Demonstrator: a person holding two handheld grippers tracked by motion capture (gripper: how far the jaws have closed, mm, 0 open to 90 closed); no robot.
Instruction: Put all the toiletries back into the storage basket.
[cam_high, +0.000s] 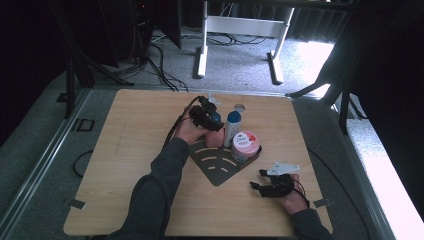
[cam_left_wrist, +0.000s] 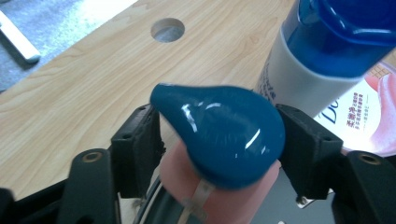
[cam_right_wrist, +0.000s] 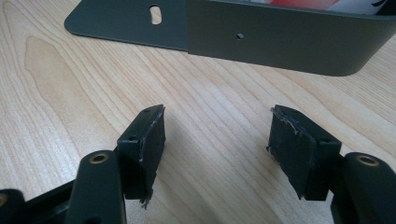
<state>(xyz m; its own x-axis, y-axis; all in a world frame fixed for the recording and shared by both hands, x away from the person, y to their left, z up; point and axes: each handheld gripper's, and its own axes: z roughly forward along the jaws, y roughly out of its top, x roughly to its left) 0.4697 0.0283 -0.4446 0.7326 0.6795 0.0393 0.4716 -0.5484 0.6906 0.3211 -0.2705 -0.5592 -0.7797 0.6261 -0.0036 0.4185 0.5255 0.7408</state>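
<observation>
The pink bottle with the teal cap stands on the dark corner rack near the middle of the table, at the rack's far-left side, just beside a white bottle with a blue cap and a round pink-lidded Dove jar. The left claw brackets its cap: in the left gripper view the two black pads stand on either side of the teal top, the left one with a thin gap showing, the right one close against it or barely off — the grip reads as released, with the bottle left standing on its own.

The step in hand appears to be letting go after placing. To do it well, the claw should spread a little wider so that neither pad drags the cap, then lift straight up and back toward the table's near edge — not sideways, since the white bottle stands just beside the right pad and a nudge could topple either one. The pink bottle's base should sit flat on the rack before the hand withdraws.

The bottle itself has a soft, matte pink body and a glossy teal cap shaped like a teardrop, its point aimed toward the round hole in the table's far side. Highlights on the cap suggest smooth, slippery plastic.

The right claw rests on the table near the right front corner, spread wide with nothing between its pads.
</observation>
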